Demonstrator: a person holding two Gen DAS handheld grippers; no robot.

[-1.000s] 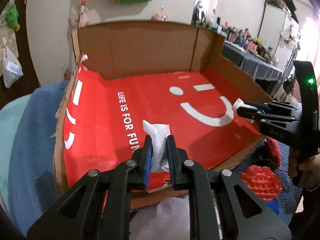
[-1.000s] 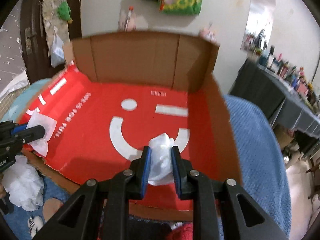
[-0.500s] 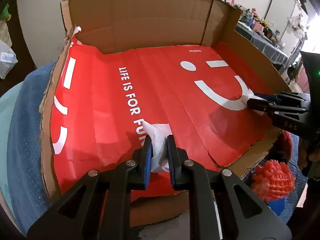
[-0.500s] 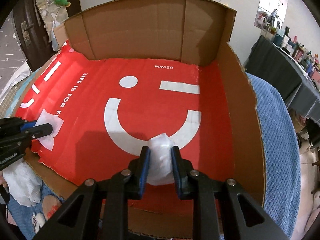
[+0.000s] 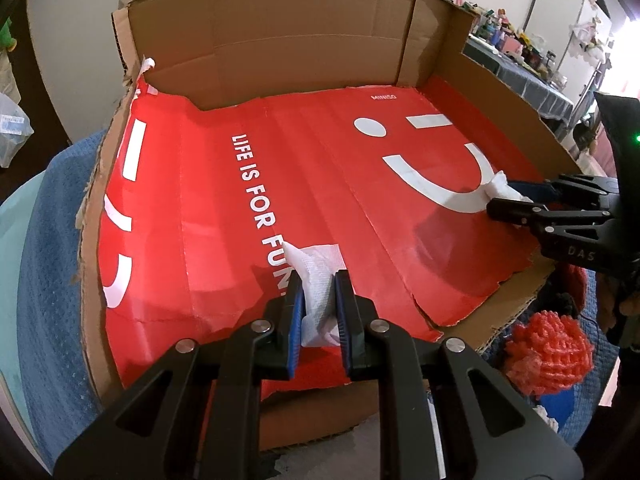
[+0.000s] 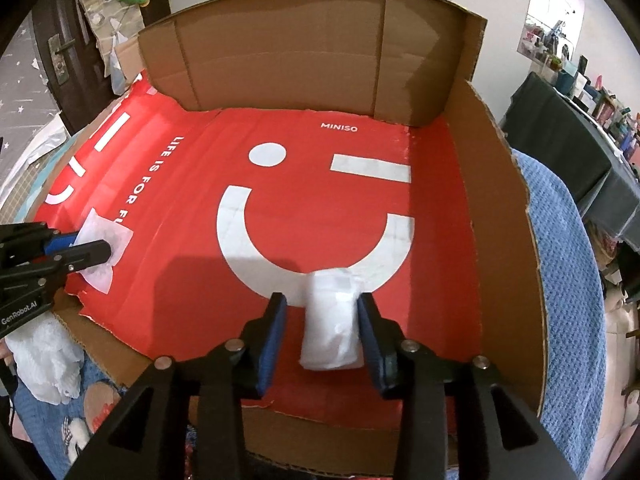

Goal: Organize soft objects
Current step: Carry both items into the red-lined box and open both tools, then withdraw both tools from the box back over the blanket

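1. Tissue wad (image 5: 318, 280) sits clenched between the blue pads of the left gripper (image 5: 318, 300), low over the red liner (image 5: 224, 208) of the cardboard box (image 5: 280, 40), near the front edge by the "LIFE IS FOR FUN" print.
2. Right gripper (image 6: 322, 328): jaws opening, pads now apart from the white roll (image 6: 330, 320). Roll lies between them on the liner, at the base of the printed smile, w/ a gap on the left side; right side looks close to the pad, contact hard to tell.
3. Both pieces are inside the box, well apart, one near each front corner.
4. Handling, my guess: very light, soft, crushable. Thin paper or plastic-wrapped, no stiffness. It won't slip from the pads but may cling to one on release and could drift or unroll.
5. Best hold is across the middle of the bundle w/ a light squeeze; loose corners tear or unfold.
6. Outside the box: red knobbly ball (image 5: 548, 356) on the blue towel (image 6: 568, 280), plus more white wadding (image 6: 44, 356) at the left front, prob. next to sort.
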